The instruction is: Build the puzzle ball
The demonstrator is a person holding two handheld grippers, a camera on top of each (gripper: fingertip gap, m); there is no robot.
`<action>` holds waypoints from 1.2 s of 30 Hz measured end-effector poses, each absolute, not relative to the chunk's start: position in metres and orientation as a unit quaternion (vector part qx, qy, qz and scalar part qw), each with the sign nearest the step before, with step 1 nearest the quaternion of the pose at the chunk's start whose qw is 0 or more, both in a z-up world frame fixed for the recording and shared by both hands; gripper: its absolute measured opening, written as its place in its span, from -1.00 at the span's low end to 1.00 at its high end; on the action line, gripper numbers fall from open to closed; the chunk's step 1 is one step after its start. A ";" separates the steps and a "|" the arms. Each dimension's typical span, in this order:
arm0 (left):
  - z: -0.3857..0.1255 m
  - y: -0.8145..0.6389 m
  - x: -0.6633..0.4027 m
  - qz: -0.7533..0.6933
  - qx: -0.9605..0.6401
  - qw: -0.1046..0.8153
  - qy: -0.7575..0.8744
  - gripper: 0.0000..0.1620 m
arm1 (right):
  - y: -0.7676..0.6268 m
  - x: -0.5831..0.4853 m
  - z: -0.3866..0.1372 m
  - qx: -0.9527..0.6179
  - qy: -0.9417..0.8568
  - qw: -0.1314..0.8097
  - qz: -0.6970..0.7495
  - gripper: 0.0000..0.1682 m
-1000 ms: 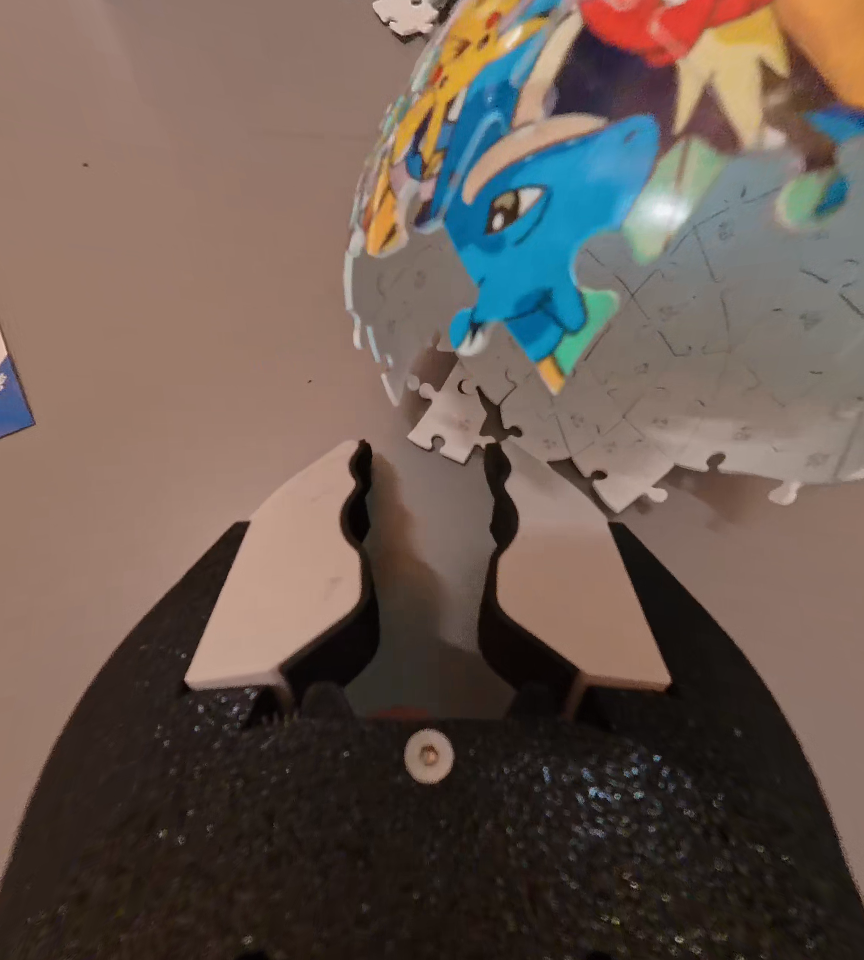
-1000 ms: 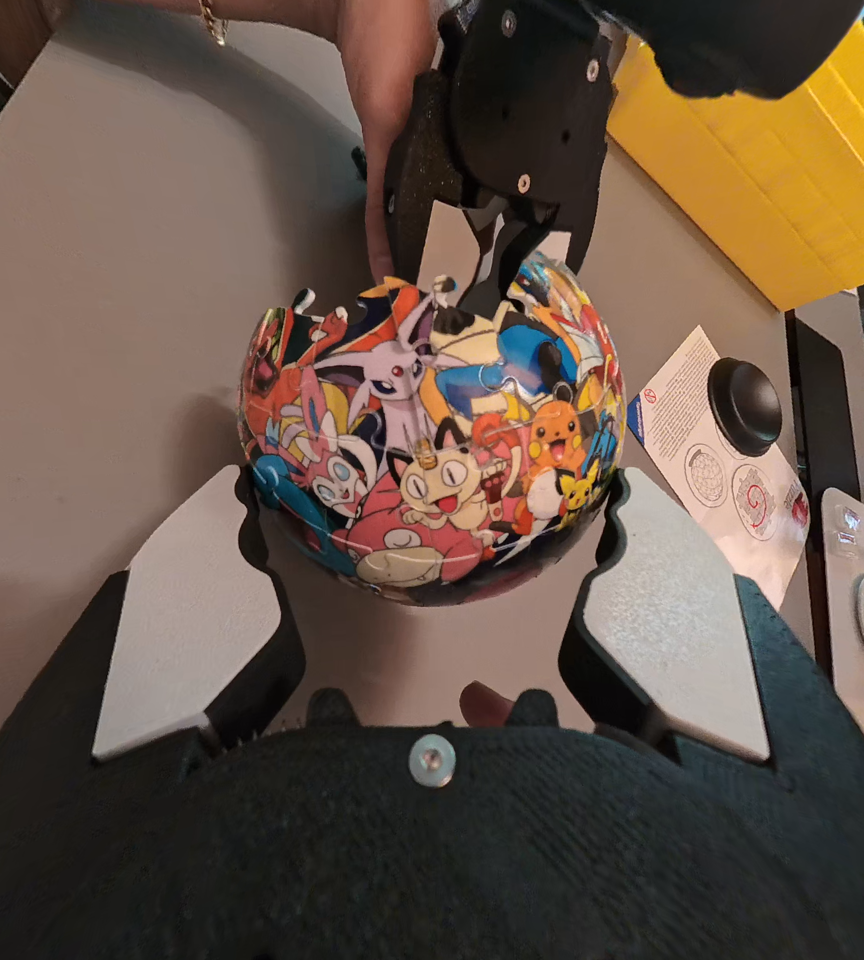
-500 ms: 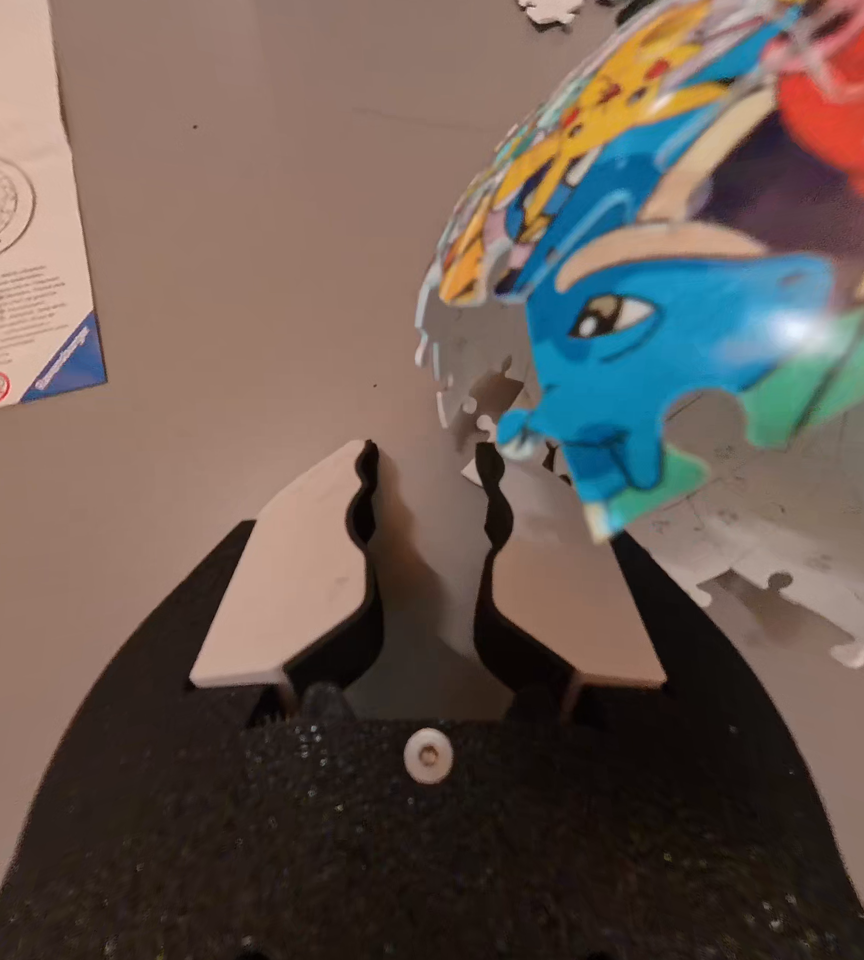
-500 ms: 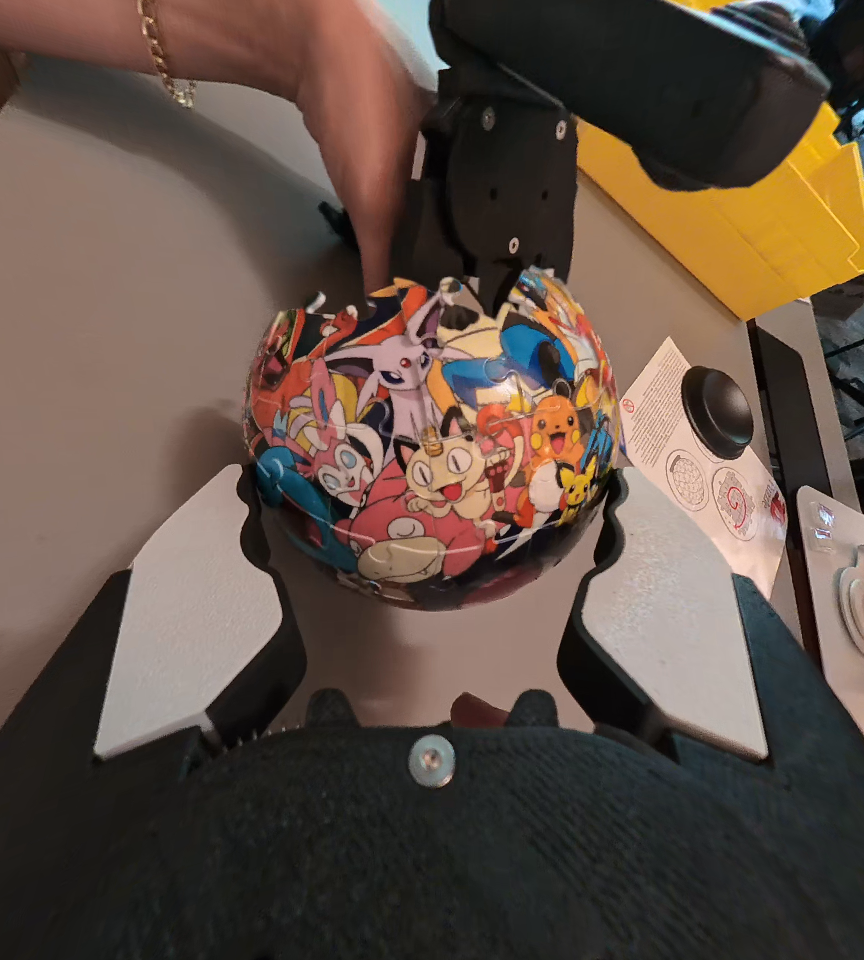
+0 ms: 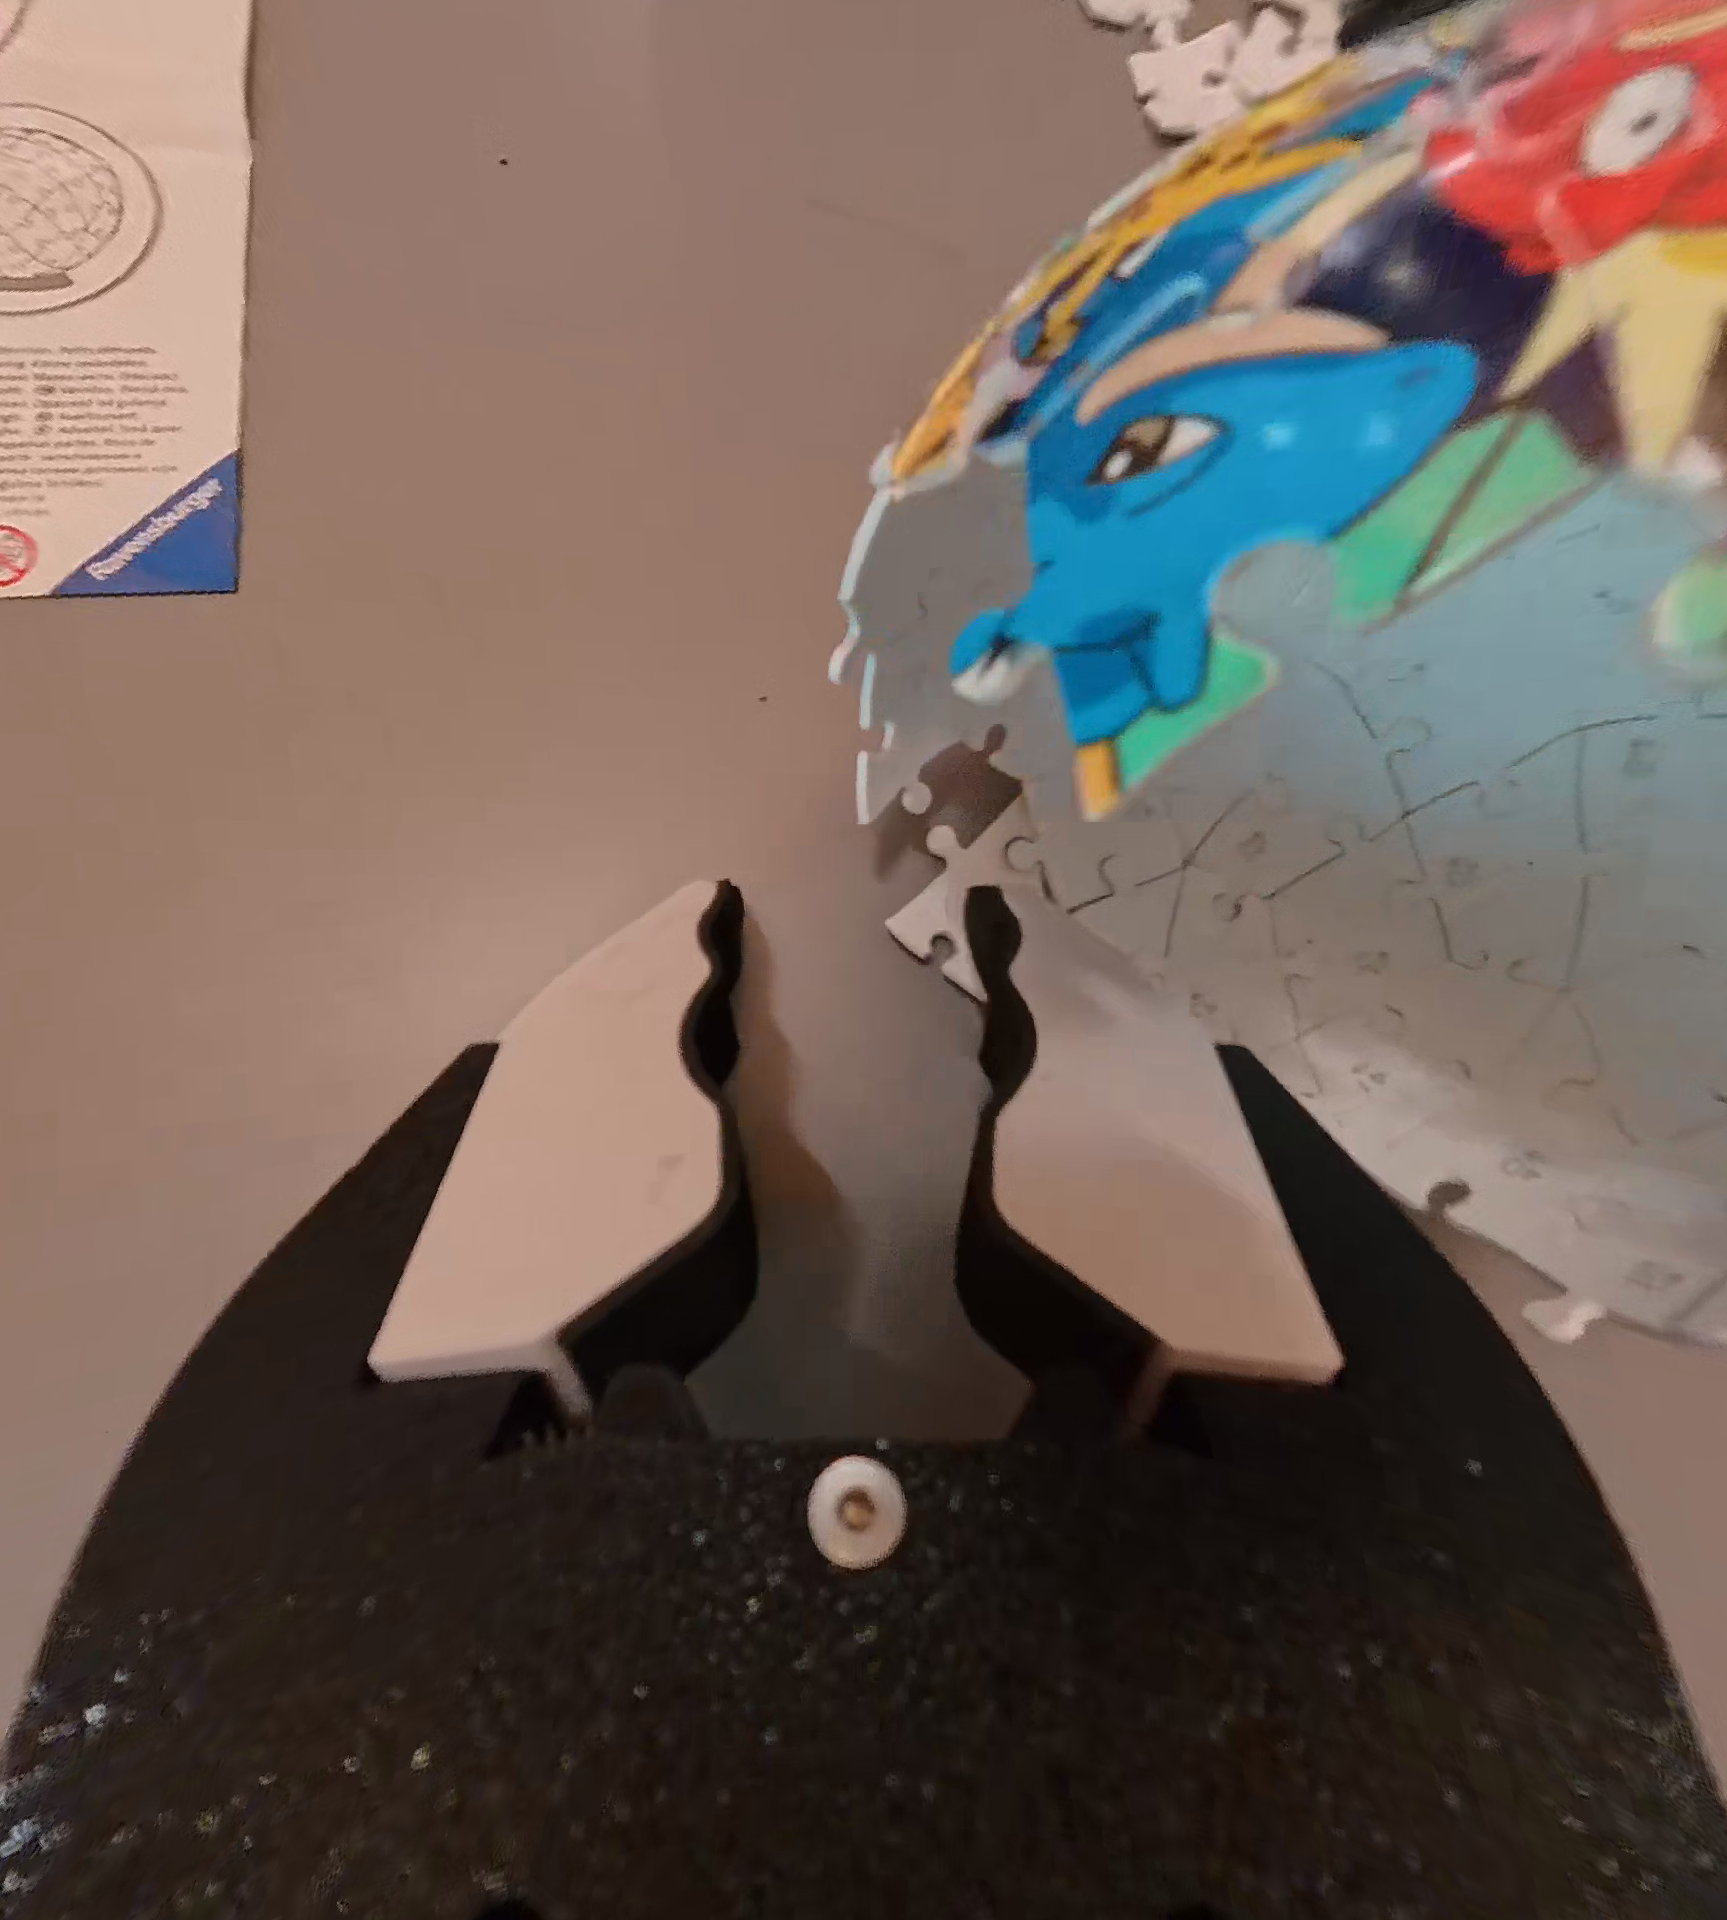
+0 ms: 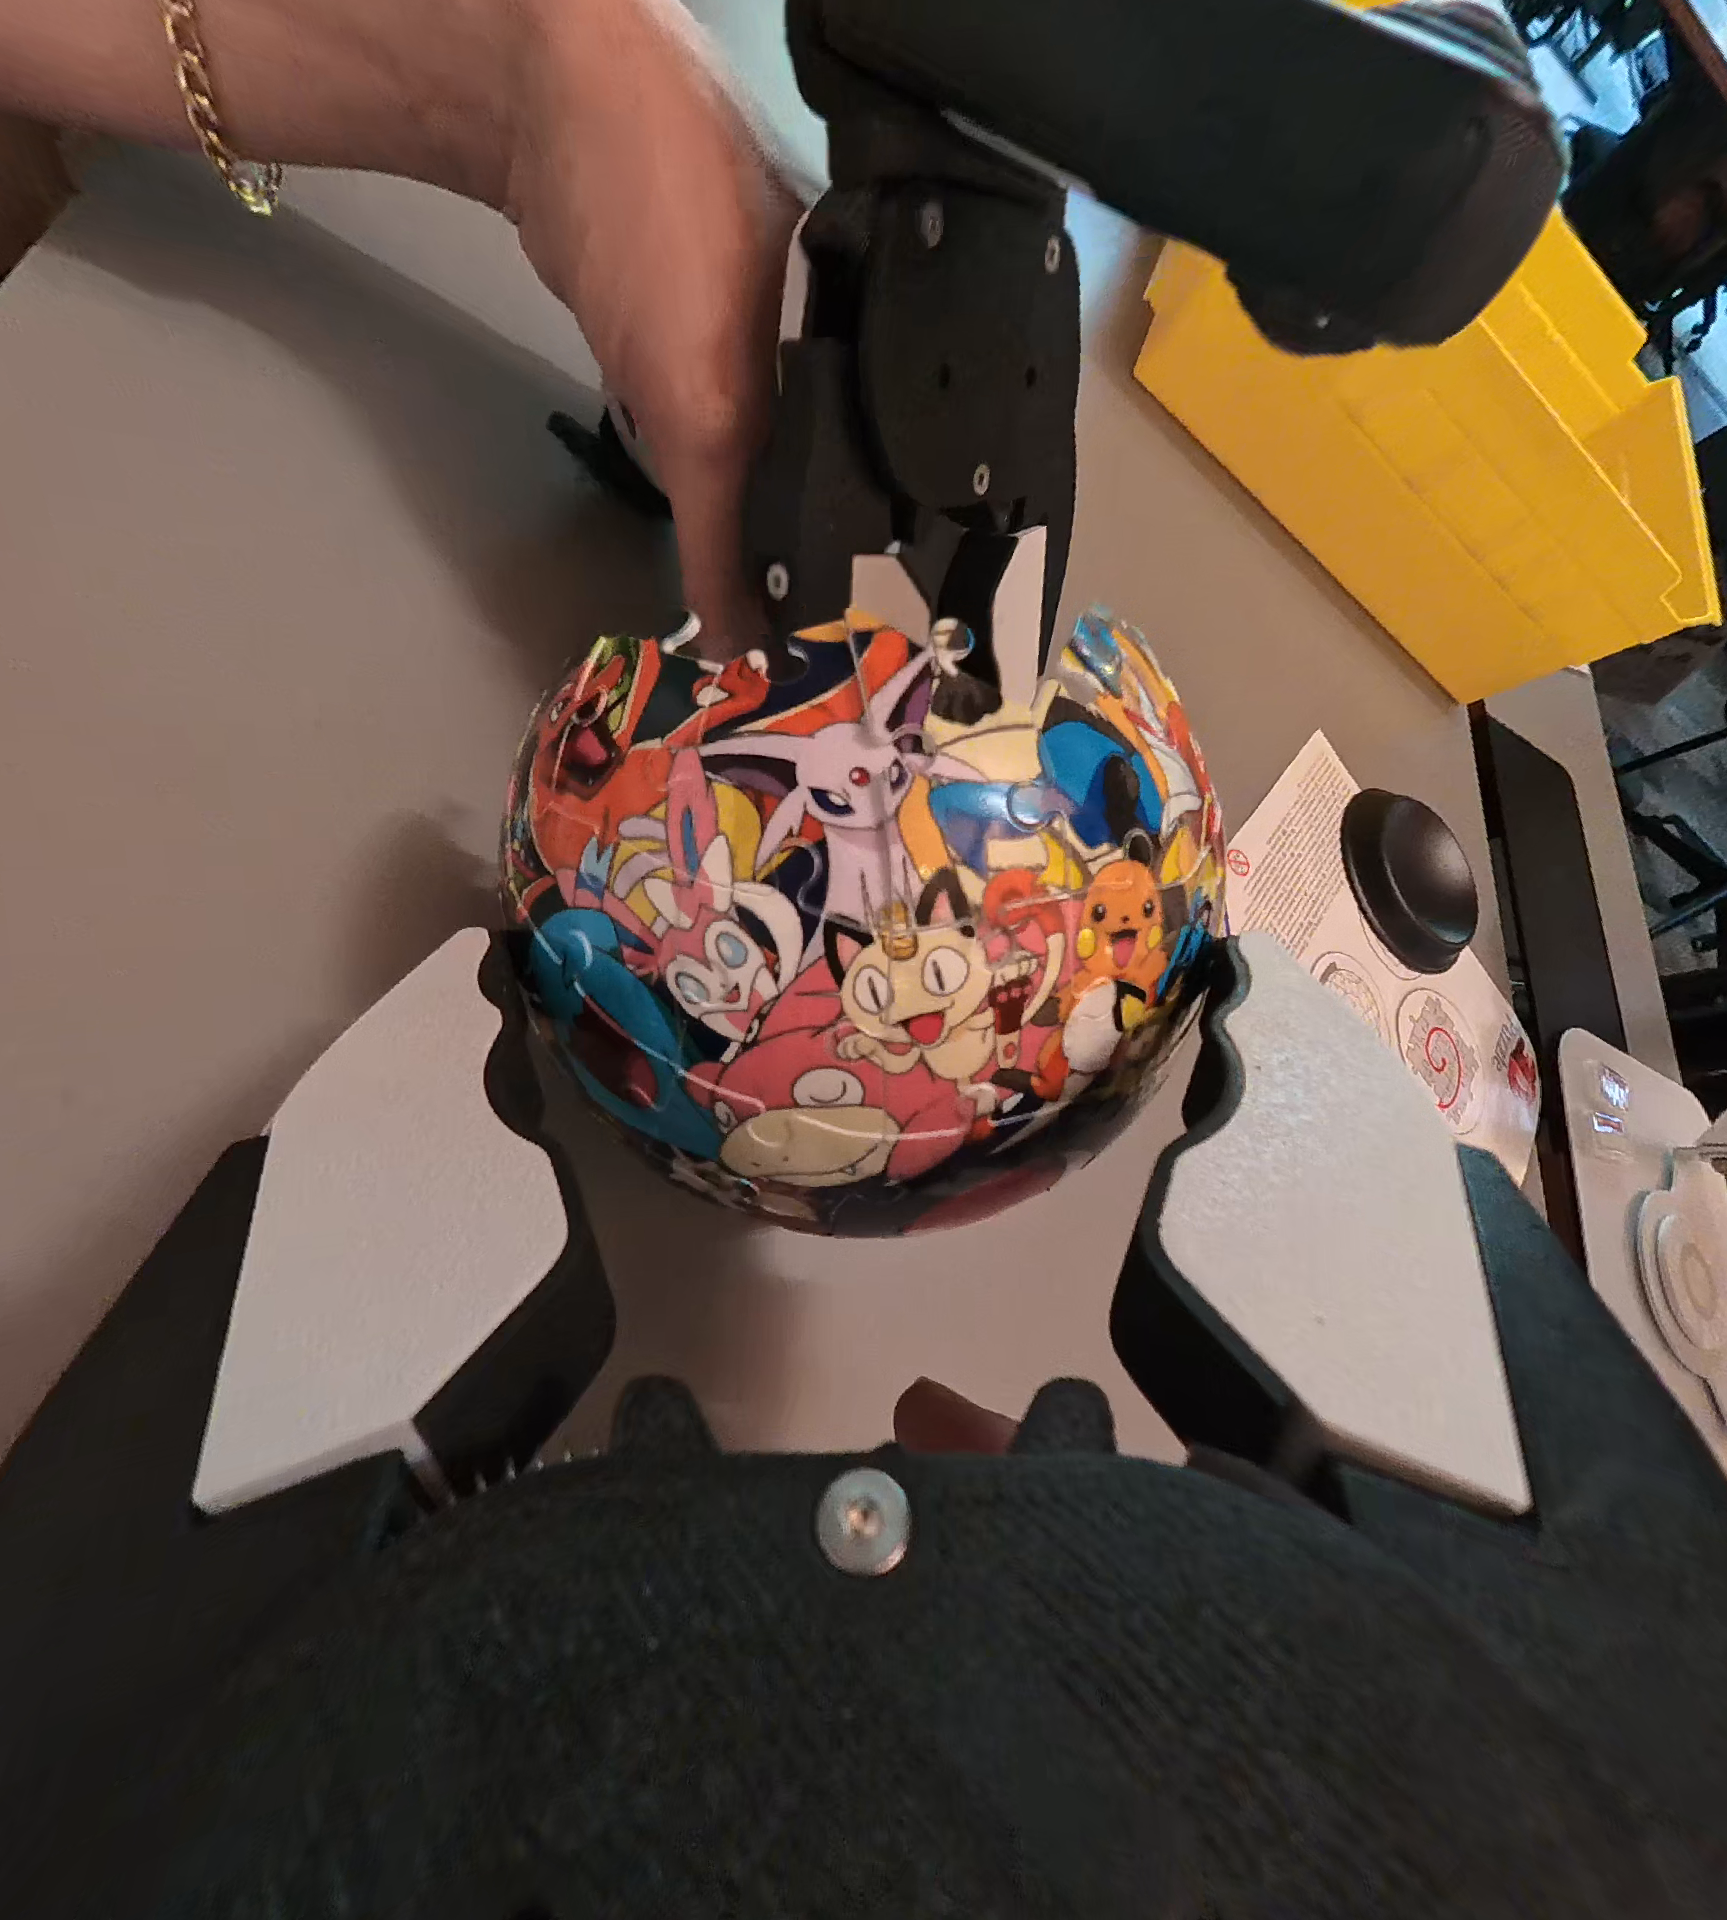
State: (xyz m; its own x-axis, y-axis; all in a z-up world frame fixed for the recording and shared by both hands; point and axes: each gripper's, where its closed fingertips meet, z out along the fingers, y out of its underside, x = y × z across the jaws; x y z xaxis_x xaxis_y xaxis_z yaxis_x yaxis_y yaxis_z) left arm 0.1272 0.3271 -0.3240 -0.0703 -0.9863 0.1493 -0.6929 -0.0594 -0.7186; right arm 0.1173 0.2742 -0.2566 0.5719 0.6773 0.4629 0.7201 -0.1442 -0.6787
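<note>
The right gripper (image 6: 864, 1003) holds the puzzle ball (image 6: 864, 914) up off the gray table (image 6: 163, 623). Its two fingers are spread wide and press the ball from both sides, just as they did a second ago. The ball is bright with cartoon animals and has an open hole at the top.

The left gripper (image 5: 854, 904) has moved. A second ago its tips pointed at the jagged edge of the ball; now they sit a bit to the side of the ball, and its right finger (image 5: 1129, 1143) lies in front of a white piece at the edge. Its fingers stand a little apart with nothing between them, about as wide as before. In the right wrist view this gripper (image 6: 984, 644) comes down from above, and the hand (image 6: 651, 343) holding it has moved closer to the ball.

The paper sheet (image 5: 69, 312) shows more on the table at the left than before. A few loose white pieces (image 5: 1191, 73) lie behind the ball. A yellow bin (image 6: 1441, 457) stands at the far right.
</note>
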 end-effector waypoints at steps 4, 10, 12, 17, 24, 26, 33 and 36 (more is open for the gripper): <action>-0.321 0.317 0.114 -0.365 -0.591 0.192 0.694 -0.46 | 0.273 0.118 -0.257 -0.757 -0.461 0.462 -0.029 0.46; -0.329 0.319 0.107 -0.314 -0.500 0.213 0.778 -0.50 | 0.273 0.118 -0.257 -0.757 -0.462 0.461 -0.028 0.46; -0.329 0.318 0.110 -0.316 -0.479 0.213 0.791 -0.45 | 0.273 0.118 -0.257 -0.757 -0.461 0.462 -0.027 0.46; -0.329 0.323 0.117 -0.326 -0.445 0.200 0.810 -0.42 | 0.272 0.120 -0.258 -0.759 -0.461 0.459 -0.025 0.46; -0.330 0.312 0.115 -0.344 -0.404 0.159 0.832 -0.68 | 0.274 0.118 -0.257 -0.757 -0.465 0.458 -0.024 0.46; -0.329 0.312 0.115 -0.343 -0.405 0.166 0.831 -0.71 | 0.274 0.117 -0.257 -0.756 -0.465 0.459 -0.021 0.45; -0.324 0.322 0.110 -0.319 -0.429 0.237 0.812 -0.71 | 0.275 0.117 -0.257 -0.757 -0.466 0.457 -0.026 0.45; -0.318 0.323 0.104 -0.326 -0.451 0.257 0.790 -0.71 | 0.275 0.116 -0.257 -0.757 -0.466 0.457 -0.025 0.45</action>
